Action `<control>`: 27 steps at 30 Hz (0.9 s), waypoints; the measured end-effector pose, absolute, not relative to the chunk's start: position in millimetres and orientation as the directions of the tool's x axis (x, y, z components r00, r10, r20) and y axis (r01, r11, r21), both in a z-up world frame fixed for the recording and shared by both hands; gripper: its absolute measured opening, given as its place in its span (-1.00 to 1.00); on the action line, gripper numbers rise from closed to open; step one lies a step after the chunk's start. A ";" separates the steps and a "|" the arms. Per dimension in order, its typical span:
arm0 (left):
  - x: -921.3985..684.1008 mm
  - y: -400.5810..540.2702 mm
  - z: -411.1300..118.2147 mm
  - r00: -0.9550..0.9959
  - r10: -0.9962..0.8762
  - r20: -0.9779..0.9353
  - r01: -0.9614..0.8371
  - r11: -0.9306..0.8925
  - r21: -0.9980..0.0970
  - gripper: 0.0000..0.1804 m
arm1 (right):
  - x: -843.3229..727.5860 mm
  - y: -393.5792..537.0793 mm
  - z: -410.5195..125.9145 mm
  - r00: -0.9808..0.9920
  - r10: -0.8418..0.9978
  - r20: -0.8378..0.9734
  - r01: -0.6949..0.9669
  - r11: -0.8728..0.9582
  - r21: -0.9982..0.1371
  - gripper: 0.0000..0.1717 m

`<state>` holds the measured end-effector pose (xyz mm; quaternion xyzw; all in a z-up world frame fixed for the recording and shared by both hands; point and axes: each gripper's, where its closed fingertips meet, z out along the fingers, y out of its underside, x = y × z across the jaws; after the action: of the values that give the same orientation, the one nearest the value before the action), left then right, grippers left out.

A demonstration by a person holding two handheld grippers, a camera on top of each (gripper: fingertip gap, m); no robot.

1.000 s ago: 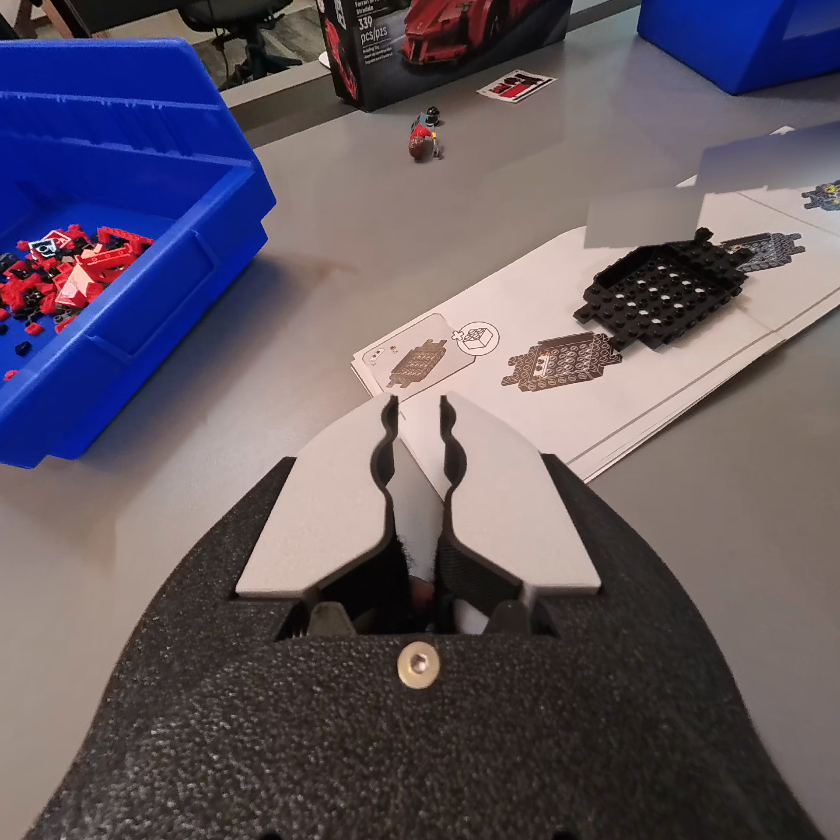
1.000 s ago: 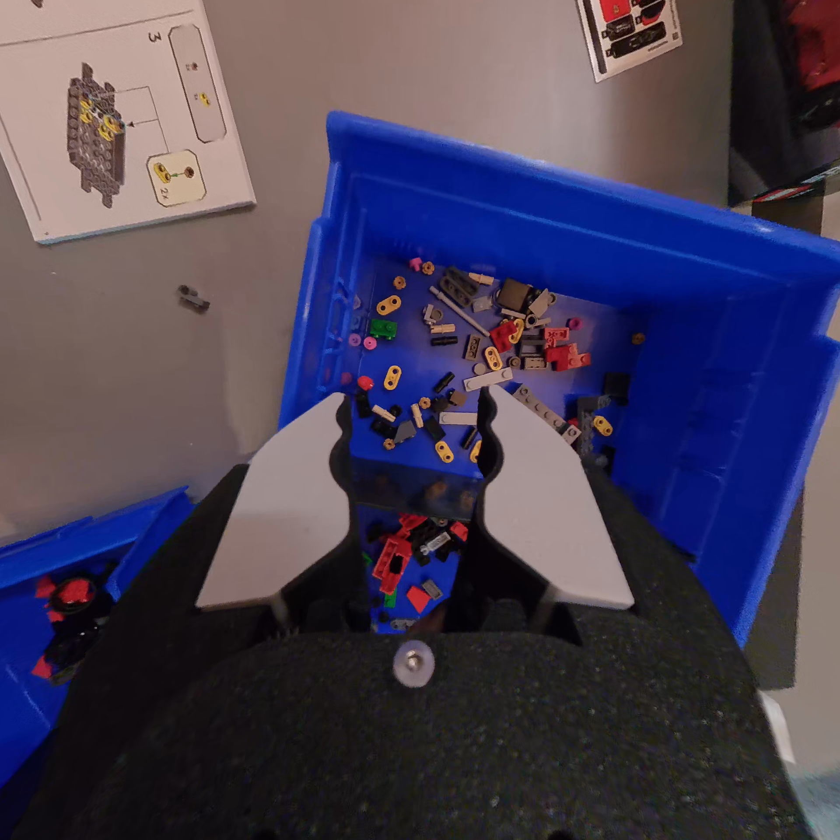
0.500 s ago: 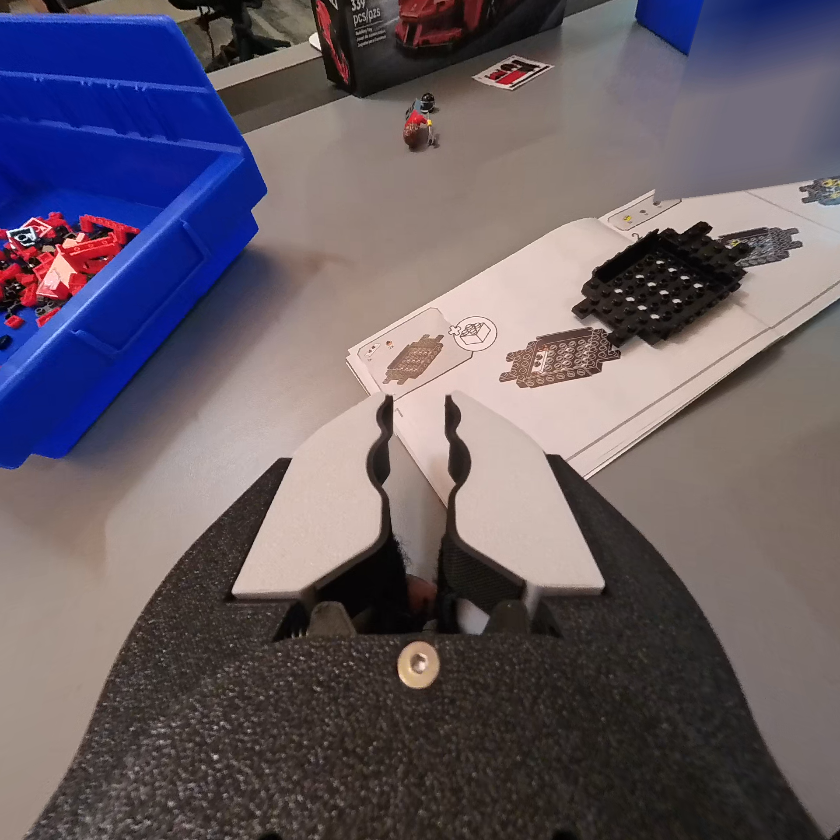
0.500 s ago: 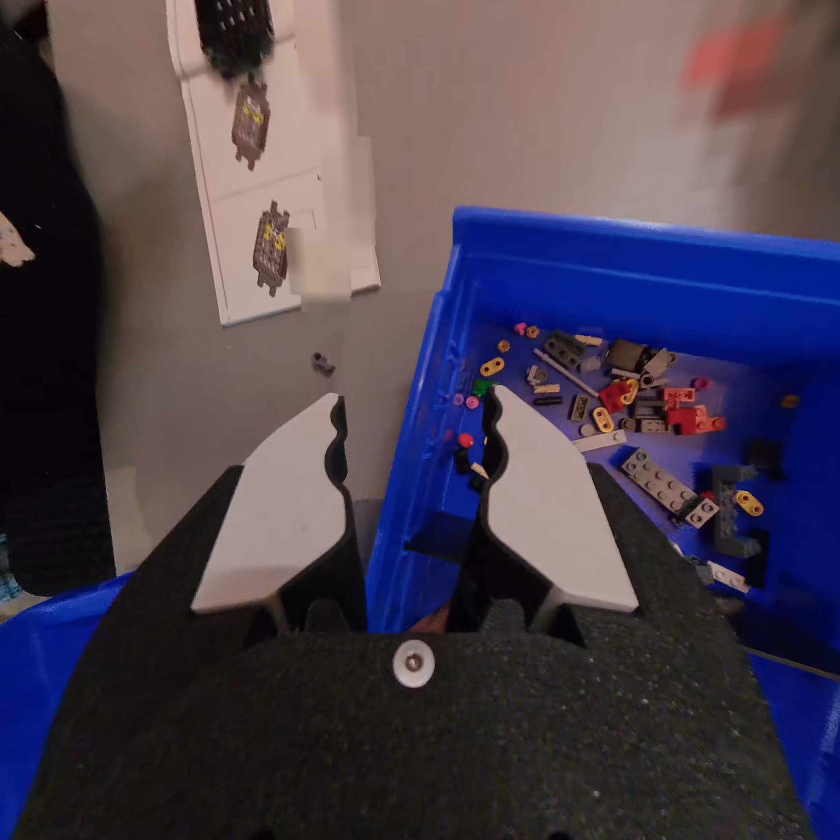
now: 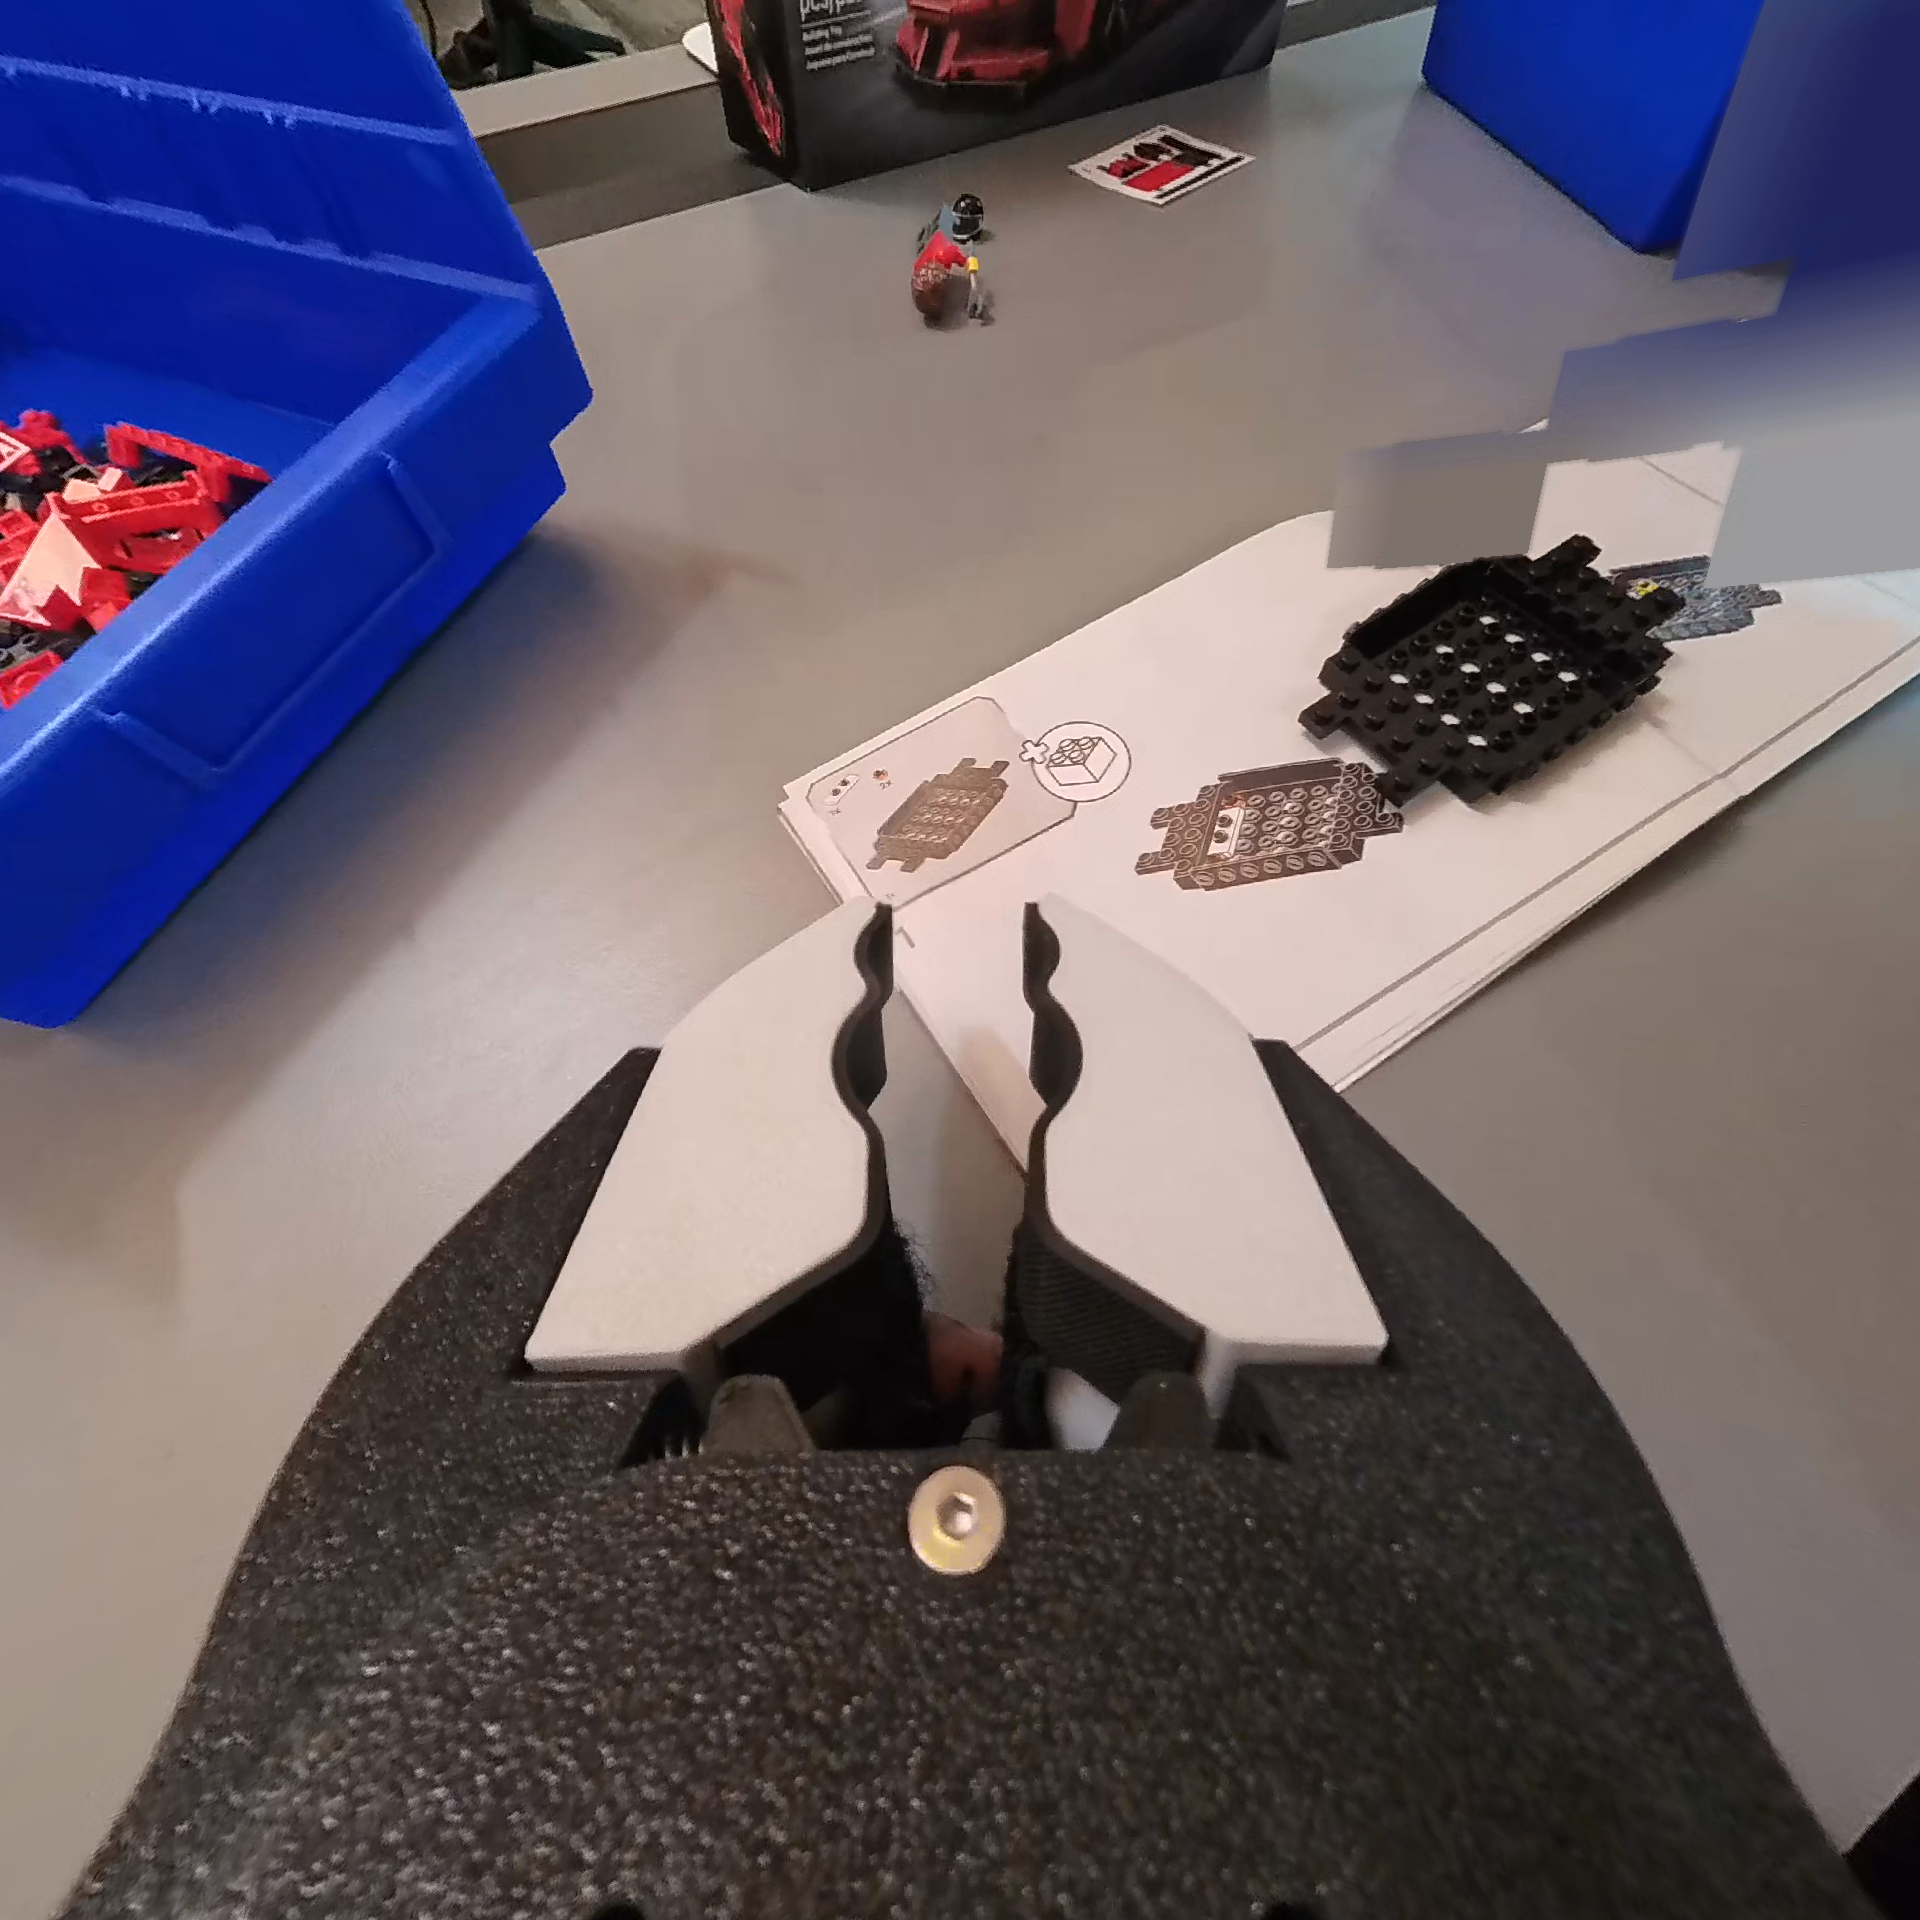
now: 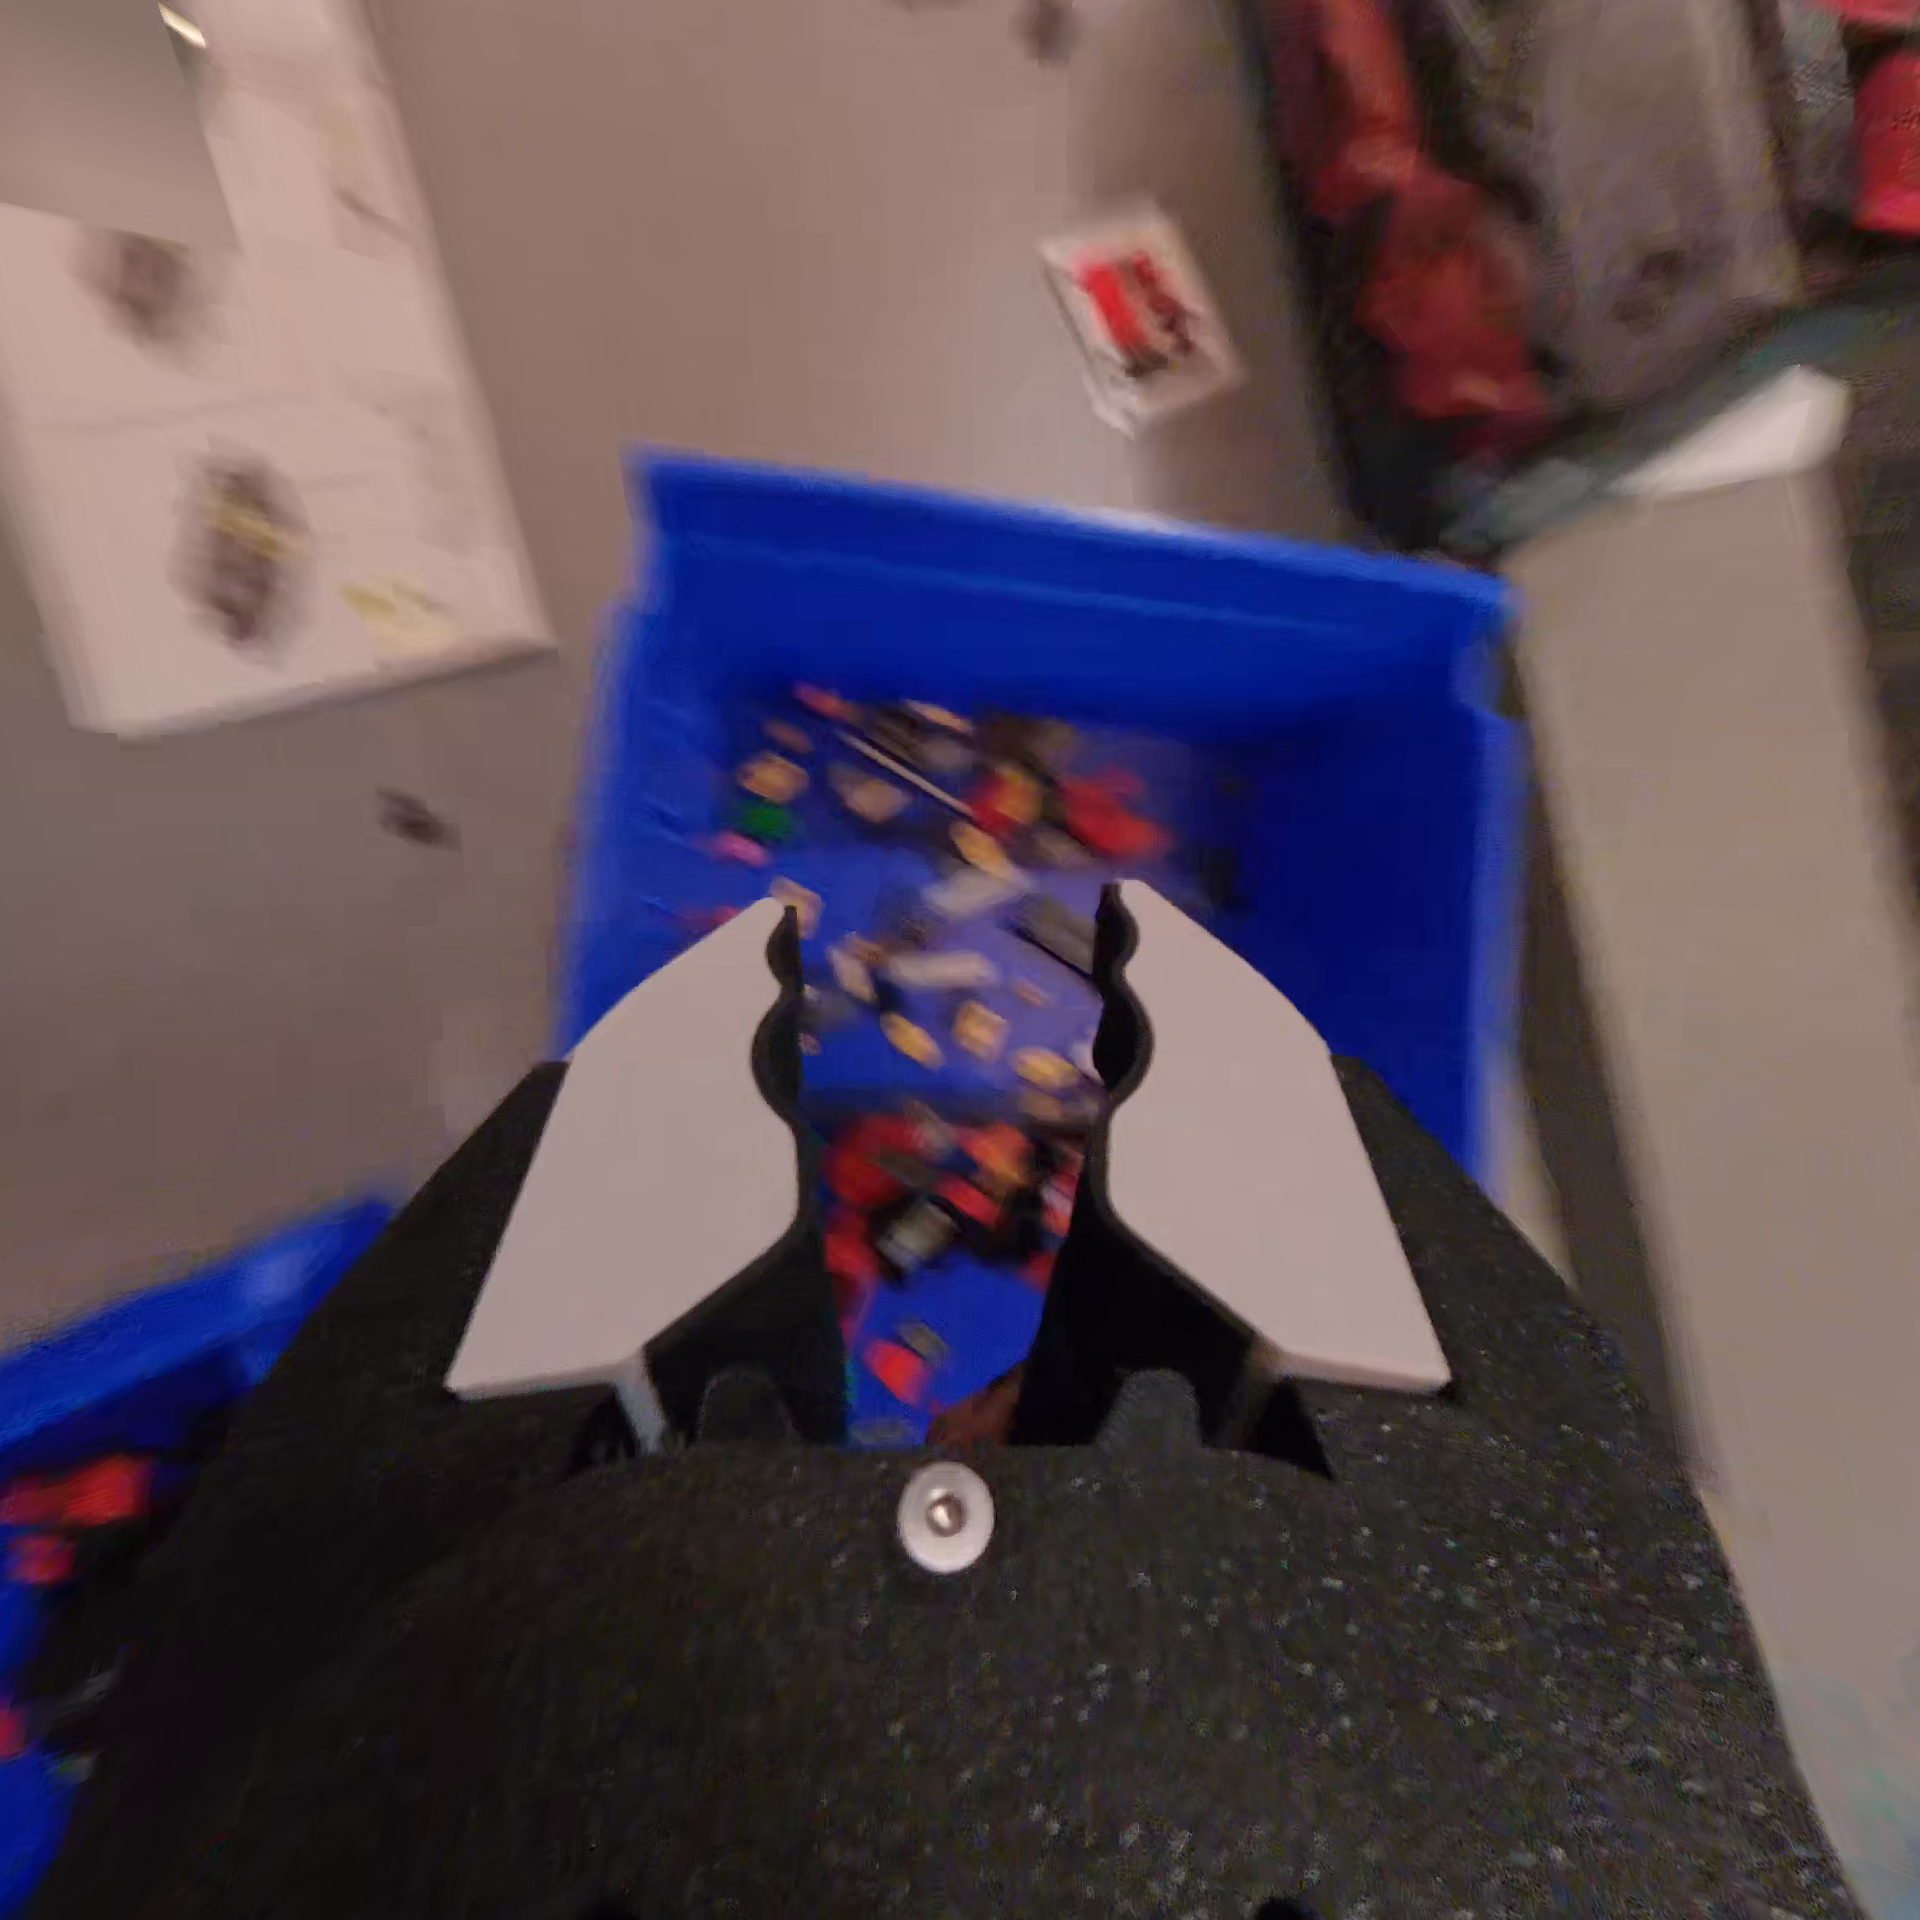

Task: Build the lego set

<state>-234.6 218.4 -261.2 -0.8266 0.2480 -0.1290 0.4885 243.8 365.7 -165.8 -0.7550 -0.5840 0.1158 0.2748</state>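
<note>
Over on the left end of the bench (image 5: 831, 499) sat a blue bin (image 5: 312, 582) with a heap of red and black bricks (image 5: 94, 540) in it. The left hand-held gripper (image 5: 956, 914) hung low over the near corner of the white instruction booklet (image 5: 1195, 727), its fingers a little way apart with nothing between them, just paper showing through the gap. Farther right on that booklet lay a black studded baseplate (image 5: 1486, 675), well clear of the fingertips. Toward the far edge of the bench there was a small red and black figure (image 5: 945, 265) lying down, then a sticker sheet (image 5: 1158, 164), and behind them a dark box with a red car on it (image 5: 987, 83). Another blue bin's corner (image 5: 1558, 114) poked in at the far right.

The right view was pretty smeared. The right hand-held gripper (image 6: 945, 914) was spread wide and bare, hanging above a second blue bin (image 6: 1039, 561) full of small mixed pieces (image 6: 935, 831), yellow, red, grey and black. One tiny dark piece (image 6: 416, 816) sat on the bench just left of that bin, and the booklet (image 6: 260, 416) was further left.
</note>
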 end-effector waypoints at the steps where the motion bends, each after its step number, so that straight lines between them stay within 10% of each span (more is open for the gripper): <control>1: -235.0 218.8 -261.6 0.846 -0.533 -0.027 -0.282 -0.404 -0.870 -0.75 | 263.5 384.1 -165.2 0.295 0.925 0.238 0.865 -0.152 -0.478 -0.41; 13: -235.9 221.2 -271.0 0.852 -0.523 -0.033 -0.310 -0.453 -0.836 -0.75 | 321.5 442.9 -257.4 0.198 0.910 0.363 0.934 -0.288 0.213 -1.00; 27: -236.3 221.6 -272.4 0.853 -0.521 -0.018 -0.303 -0.468 -0.830 -0.74 | 229.2 370.2 -266.6 0.195 0.958 -0.209 0.970 -0.219 -0.103 -0.54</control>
<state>-236.3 221.6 -272.4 -0.8483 0.2428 -0.1198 0.4551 229.2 370.2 -266.6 -0.7724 -0.6242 0.1143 -0.0259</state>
